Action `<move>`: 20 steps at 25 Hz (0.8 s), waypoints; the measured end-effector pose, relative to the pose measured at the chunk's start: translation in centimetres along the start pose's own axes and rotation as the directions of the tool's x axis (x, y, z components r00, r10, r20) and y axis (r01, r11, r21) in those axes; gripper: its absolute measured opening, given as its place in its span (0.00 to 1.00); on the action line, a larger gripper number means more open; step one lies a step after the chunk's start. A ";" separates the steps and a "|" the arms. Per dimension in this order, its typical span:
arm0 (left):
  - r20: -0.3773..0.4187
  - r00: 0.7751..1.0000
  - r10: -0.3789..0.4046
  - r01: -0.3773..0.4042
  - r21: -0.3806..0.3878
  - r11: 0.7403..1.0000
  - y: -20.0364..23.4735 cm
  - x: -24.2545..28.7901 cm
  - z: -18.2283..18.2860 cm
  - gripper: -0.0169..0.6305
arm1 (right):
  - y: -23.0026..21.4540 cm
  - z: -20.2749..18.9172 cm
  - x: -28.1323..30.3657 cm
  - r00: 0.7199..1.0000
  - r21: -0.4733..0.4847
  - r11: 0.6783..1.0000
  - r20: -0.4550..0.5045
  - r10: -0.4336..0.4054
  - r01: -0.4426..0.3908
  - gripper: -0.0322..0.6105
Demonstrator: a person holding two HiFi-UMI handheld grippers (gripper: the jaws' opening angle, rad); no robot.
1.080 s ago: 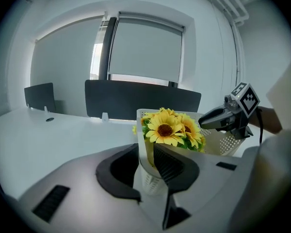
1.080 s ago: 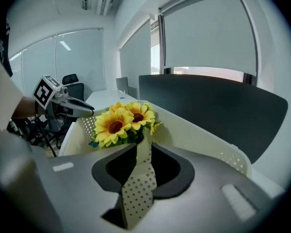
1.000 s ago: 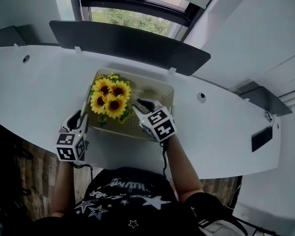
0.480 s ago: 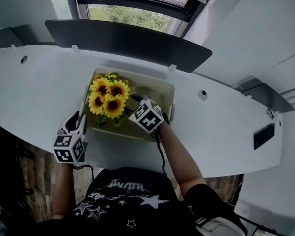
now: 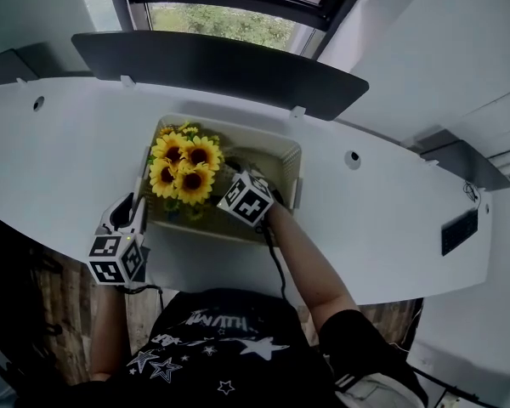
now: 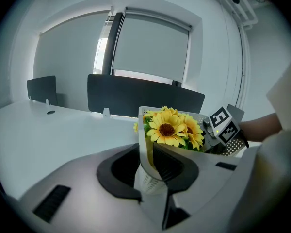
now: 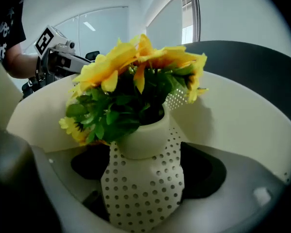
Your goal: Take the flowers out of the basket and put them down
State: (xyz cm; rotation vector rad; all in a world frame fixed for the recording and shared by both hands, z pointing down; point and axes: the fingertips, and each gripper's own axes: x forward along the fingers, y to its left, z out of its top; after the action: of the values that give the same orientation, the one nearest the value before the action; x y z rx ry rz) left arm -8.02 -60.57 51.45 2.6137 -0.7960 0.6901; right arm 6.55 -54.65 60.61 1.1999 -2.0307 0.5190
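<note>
Straddling a dotted vase (image 7: 141,198) hidden overhead, right gripper (image 7: 145,168) just opened; left gripper (image 6: 148,160) clamps basket (image 6: 146,182).

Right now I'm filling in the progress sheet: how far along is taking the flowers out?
Done: nothing lifted; the flowers stand in their perforated vase inside the basket. In hand: the left claw clamps the basket's wall; the right claw, whose jaws have just been opening, straddles the vase without gripping. Left: close, lift out, set down on the desk.
</note>
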 end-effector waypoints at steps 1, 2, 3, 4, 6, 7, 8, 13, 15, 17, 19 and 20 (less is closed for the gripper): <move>-0.002 1.000 0.001 -0.001 0.001 1.000 0.0 0.0 0.0 0.17 | 0.1 0.0 0.4 1.000 -0.006 1.000 0.005 0.007 -0.007 0.71; -0.004 1.000 0.002 -0.002 0.003 1.000 0.0 0.1 0.0 0.17 | 0.2 0.1 0.8 1.000 -0.012 1.000 0.011 0.017 -0.016 0.71; -0.007 1.000 0.004 -0.004 0.004 1.000 0.0 0.1 -0.1 0.17 | 0.4 0.1 1.1 1.000 -0.019 1.000 0.016 0.025 -0.025 0.72; -0.010 1.000 0.005 -0.005 0.006 1.000 0.0 0.1 -0.1 0.17 | 0.6 0.2 1.5 0.999 -0.026 0.999 0.024 0.029 -0.029 0.73; -0.012 1.000 0.004 -0.004 0.007 1.000 0.0 0.1 -0.1 0.17 | 0.5 0.6 2.0 0.999 -0.042 0.999 0.047 0.025 -0.023 0.77; -0.013 1.000 0.002 -0.002 0.005 1.000 0.0 0.1 -0.1 0.17 | 0.4 0.9 2.3 0.998 -0.051 0.999 0.060 0.020 -0.017 0.78; -0.013 1.000 0.001 -0.001 0.003 1.000 0.0 0.1 -0.1 0.17 | 0.3 1.2 2.5 0.997 -0.063 0.998 0.073 0.018 -0.013 0.80; -0.008 1.000 0.007 -0.007 -0.005 1.000 0.0 0.1 -0.1 0.16 | 0.5 2.2 3.7 0.994 -0.118 0.993 0.102 0.032 -0.020 0.81; -0.008 1.000 0.009 -0.009 -0.007 1.000 0.0 0.1 -0.1 0.16 | 0.6 2.1 4.4 0.996 -0.130 0.991 0.083 0.036 -0.025 0.81; -0.010 1.000 0.009 -0.009 -0.010 1.000 -0.1 0.1 -0.2 0.16 | 0.7 2.2 4.9 0.996 -0.128 0.992 0.086 0.031 -0.020 0.81; -0.014 1.000 0.006 -0.007 -0.012 1.000 -0.2 0.0 -0.3 0.16 | 0.7 2.5 5.0 0.994 -0.122 0.992 0.103 0.022 -0.009 0.81; -0.015 1.000 0.004 -0.004 -0.012 1.000 -0.2 0.0 -0.3 0.16 | 0.7 2.7 5.1 0.994 -0.124 0.992 0.111 0.019 -0.005 0.81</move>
State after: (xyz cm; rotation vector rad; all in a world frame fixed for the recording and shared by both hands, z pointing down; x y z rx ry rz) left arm -8.03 -60.23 51.66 2.5935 -0.7992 0.7032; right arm 3.27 -59.06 62.64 1.1658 -2.1326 0.3328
